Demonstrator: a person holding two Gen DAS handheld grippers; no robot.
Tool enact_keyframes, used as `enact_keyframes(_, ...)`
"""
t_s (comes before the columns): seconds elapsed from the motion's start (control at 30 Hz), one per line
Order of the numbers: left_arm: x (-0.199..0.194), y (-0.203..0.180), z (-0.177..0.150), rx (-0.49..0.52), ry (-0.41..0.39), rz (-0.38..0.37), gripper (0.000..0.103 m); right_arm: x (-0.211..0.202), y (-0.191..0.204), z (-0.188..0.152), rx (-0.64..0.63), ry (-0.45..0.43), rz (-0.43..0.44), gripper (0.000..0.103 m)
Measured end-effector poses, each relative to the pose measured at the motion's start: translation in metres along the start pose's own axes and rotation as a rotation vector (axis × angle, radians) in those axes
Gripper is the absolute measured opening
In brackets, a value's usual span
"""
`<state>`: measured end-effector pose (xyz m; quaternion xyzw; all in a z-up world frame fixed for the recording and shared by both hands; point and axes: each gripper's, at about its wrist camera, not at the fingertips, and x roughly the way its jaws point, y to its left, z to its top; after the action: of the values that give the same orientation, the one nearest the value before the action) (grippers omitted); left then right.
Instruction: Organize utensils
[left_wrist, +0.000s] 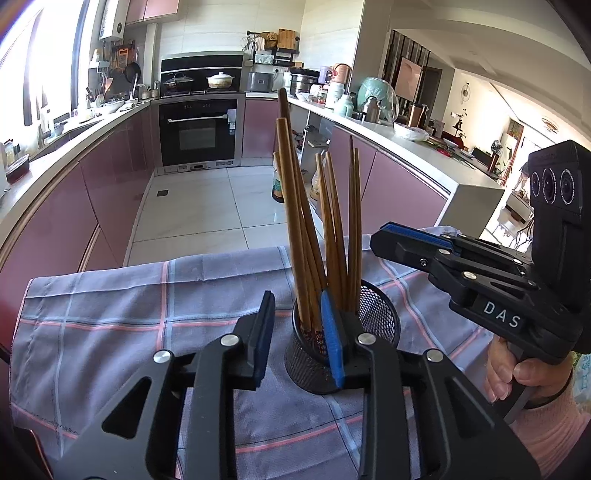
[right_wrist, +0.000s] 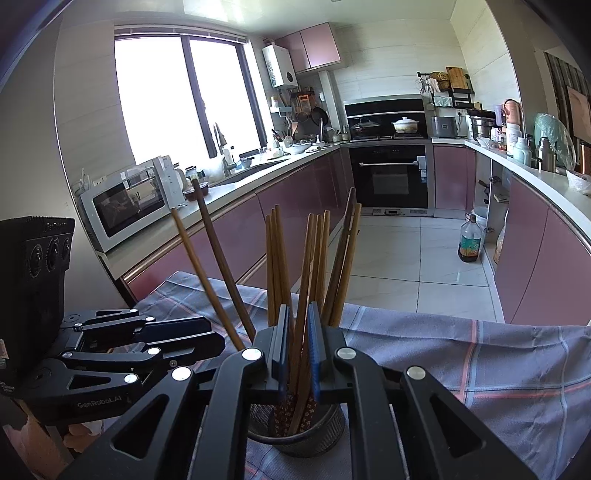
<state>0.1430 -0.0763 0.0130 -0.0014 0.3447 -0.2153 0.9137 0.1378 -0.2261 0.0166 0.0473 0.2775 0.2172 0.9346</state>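
Item: chopsticks (right_wrist: 303, 280), upright in mesh holder (right_wrist: 295, 435) directly below my right gripper (right_wrist: 298, 354), nearer; fingers narrowed around several shafts, contact unclear. My left gripper (left_wrist: 299, 332) open beside holder, one finger at its rim.

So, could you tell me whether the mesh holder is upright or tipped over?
Upright: the mesh holder stands on the checked cloth, chopsticks pointing up out of it.
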Motion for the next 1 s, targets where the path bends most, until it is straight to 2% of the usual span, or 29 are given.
enact_keyframes(0.07,-0.001,0.001,-0.003,0.002,-0.008,0.009,0.036,-0.004,0.002,-0.004,0.001,-0.003,0.001,0.024)
enact_keyframes(0.3,-0.01,0.003,-0.016,0.003,-0.033,0.039,0.047,-0.016,0.005,-0.022,0.019,-0.007,0.013,0.03)
enact_keyframes(0.53,-0.026,0.004,-0.035,0.0,-0.068,0.077,0.056,-0.027,0.013,-0.04,0.008,-0.019,0.006,0.046)
enact_keyframes(0.6,-0.033,0.004,-0.041,-0.001,-0.085,0.097,0.065,-0.029,0.016,-0.045,0.005,-0.023,0.002,0.049)
enact_keyframes(0.7,-0.044,0.005,-0.052,-0.003,-0.119,0.121,0.081,-0.033,0.021,-0.055,-0.003,-0.03,-0.018,0.059)
enact_keyframes(0.8,-0.057,0.006,-0.068,-0.008,-0.151,0.157,0.09,-0.038,0.027,-0.064,-0.015,-0.04,-0.044,0.07)
enact_keyframes(0.87,-0.063,0.008,-0.078,-0.014,-0.173,0.183,0.097,-0.042,0.033,-0.071,-0.03,-0.054,-0.063,0.082)
enact_keyframes(1.0,-0.074,0.007,-0.094,-0.012,-0.201,0.217,0.097,-0.047,0.048,-0.08,-0.069,-0.084,-0.1,0.091)
